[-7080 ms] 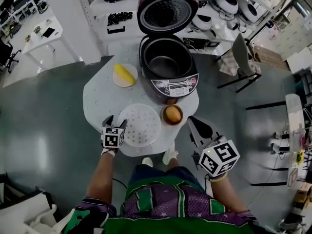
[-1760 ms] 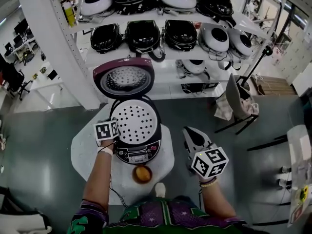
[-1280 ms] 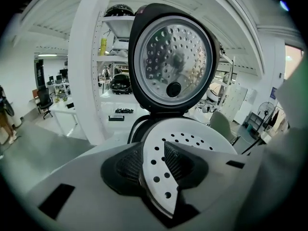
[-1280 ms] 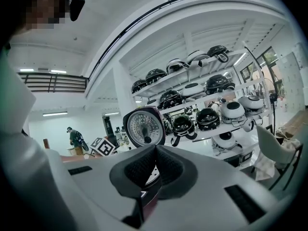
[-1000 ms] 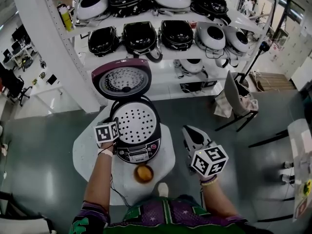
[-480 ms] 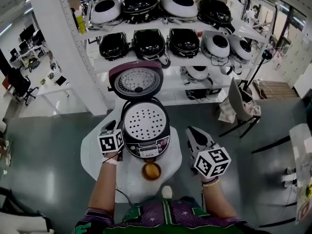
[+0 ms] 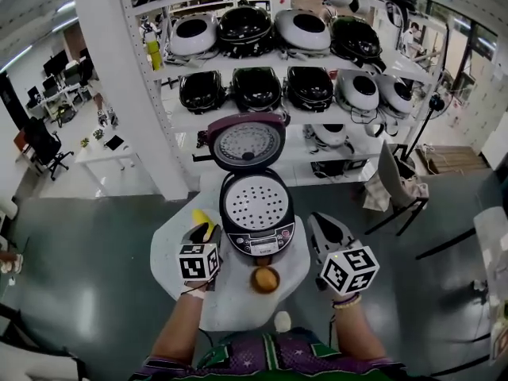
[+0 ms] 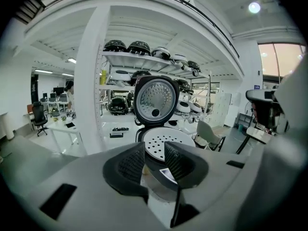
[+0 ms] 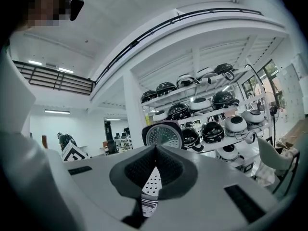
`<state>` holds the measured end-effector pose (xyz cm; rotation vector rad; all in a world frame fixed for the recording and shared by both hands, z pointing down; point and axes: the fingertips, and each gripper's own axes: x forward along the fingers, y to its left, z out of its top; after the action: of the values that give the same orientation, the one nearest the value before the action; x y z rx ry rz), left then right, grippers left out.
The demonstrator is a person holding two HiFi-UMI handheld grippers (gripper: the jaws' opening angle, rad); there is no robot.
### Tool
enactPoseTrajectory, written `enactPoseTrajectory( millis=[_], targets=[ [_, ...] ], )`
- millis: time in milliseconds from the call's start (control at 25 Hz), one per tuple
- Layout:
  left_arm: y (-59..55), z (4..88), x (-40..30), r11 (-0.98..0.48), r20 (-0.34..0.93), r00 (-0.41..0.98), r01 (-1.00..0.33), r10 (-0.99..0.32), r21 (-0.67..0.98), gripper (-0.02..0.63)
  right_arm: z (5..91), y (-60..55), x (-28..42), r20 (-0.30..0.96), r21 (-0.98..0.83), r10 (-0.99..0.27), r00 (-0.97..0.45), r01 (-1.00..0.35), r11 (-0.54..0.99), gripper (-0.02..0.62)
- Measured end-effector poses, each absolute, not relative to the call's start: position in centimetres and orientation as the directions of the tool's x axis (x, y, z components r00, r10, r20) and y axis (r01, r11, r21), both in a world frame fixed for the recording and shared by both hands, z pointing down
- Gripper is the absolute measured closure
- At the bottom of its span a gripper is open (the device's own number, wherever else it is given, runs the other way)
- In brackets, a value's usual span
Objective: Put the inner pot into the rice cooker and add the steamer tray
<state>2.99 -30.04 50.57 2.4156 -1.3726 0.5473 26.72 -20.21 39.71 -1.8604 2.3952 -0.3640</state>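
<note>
The dark rice cooker (image 7: 258, 236) stands on a round white table (image 7: 178, 252) with its lid (image 7: 246, 143) tipped up. A white steamer tray (image 7: 255, 203) with many holes lies in its mouth; the inner pot beneath is hidden. My left gripper (image 7: 205, 235) hovers in front of and left of the cooker, open, with nothing between its pads. In the left gripper view the steamer tray (image 8: 166, 143) and lid (image 8: 155, 100) lie ahead of the left gripper (image 8: 154, 160). My right gripper (image 7: 319, 225) hangs to the cooker's right, shut and empty, with the lid (image 9: 163, 134) beyond its tips.
A small bowl (image 7: 265, 279) with something orange sits in front of the cooker. A yellow item (image 7: 198, 215) lies by the left gripper's tips. Behind the table stand white shelves (image 7: 254, 86) with several rice cookers. A grey chair (image 7: 389, 181) stands to the right.
The left gripper has drawn back from the cooker's left rim toward the person and risen. The right gripper rose a little. The head view has tilted up, showing more shelves.
</note>
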Motion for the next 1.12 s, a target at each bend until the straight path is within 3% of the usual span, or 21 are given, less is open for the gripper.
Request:
enactPoseTrajectory(
  millis=[680, 1120],
  targets=[
    [-21.9, 41.3, -13.0, -0.451, 0.282, 0.453, -0.889, -0.846, 0.076, 0.471, 34.2, -14.0, 18.0, 0.011, -0.169, -0.977, -0.214, -0.963, 0.209, 0.591],
    [-17.1, 35.2, -18.6, -0.456, 0.122, 0.458, -0.889, -0.880, 0.047, 0.471, 31.9, -9.6, 13.4, -0.037, -0.144, -0.980, -0.197, -0.969, 0.200, 0.591]
  ],
)
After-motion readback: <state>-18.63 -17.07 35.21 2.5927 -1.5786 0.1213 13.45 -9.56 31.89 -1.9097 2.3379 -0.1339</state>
